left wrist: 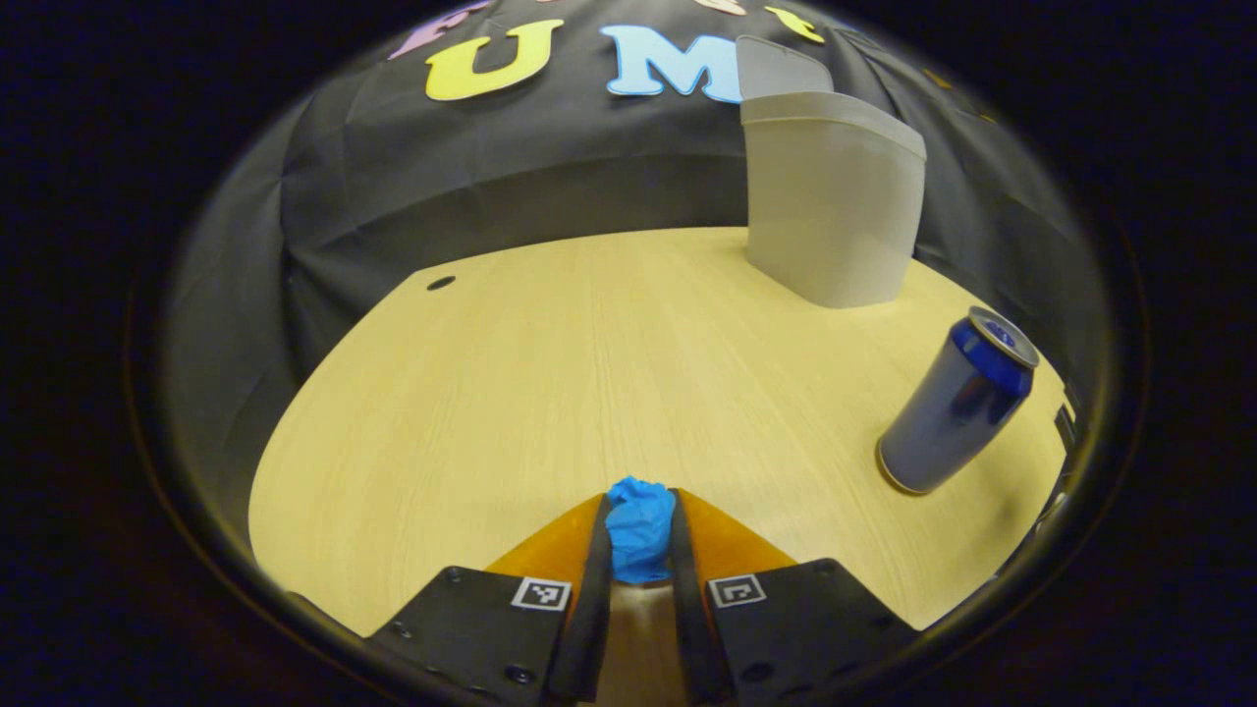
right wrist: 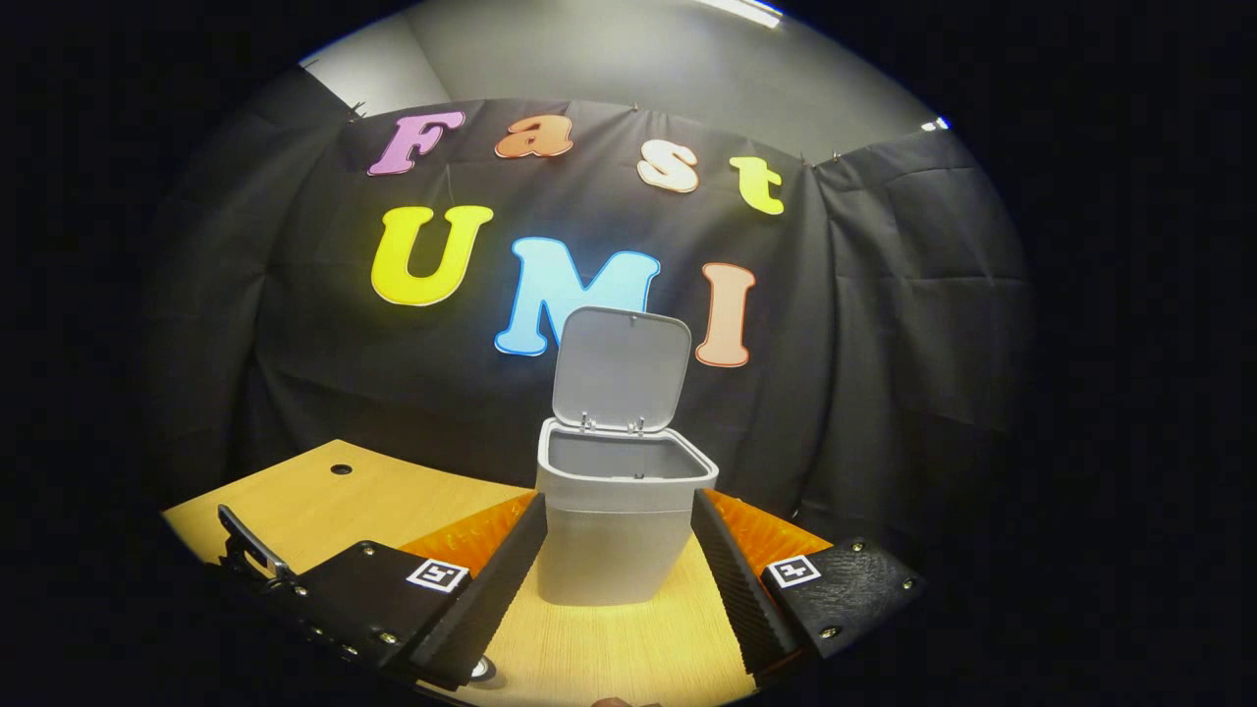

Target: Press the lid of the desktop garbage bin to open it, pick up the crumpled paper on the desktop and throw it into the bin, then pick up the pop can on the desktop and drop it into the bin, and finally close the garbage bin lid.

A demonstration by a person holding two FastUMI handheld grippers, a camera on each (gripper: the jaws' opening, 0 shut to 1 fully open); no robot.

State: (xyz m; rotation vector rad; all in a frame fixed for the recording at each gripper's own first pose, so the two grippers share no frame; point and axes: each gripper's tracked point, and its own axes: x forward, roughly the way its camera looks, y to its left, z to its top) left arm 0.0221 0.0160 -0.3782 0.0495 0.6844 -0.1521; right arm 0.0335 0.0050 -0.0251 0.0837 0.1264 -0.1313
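In the left gripper view, the left gripper (left wrist: 640, 550) has its jaws pressed on a blue crumpled paper (left wrist: 638, 538), low over the wooden bench (left wrist: 550, 393). This view looks at the grey bin (left wrist: 833, 211) from the side, so its inside is hidden. The bin stands far back on the bench, to the right. A blue pop can (left wrist: 957, 403) stands upright on the bench in front of the bin, near the right edge. Its long side runs up and down and its top faces up. It looks tilted in this bent picture. The bare bench lies between the paper and the bin. A small round hole (left wrist: 441, 283) sits in the bench at the far left. The right gripper view looks at the bin (right wrist: 614, 535) from the front. The lid (right wrist: 621, 368) stands straight up at the back and the bin's mouth is open. The right gripper (right wrist: 619, 550) has its jaws spread wide, with the bin seen between them, and they hold nothing. The black cloth wall (right wrist: 295, 373) hangs behind the bench (right wrist: 314, 501).
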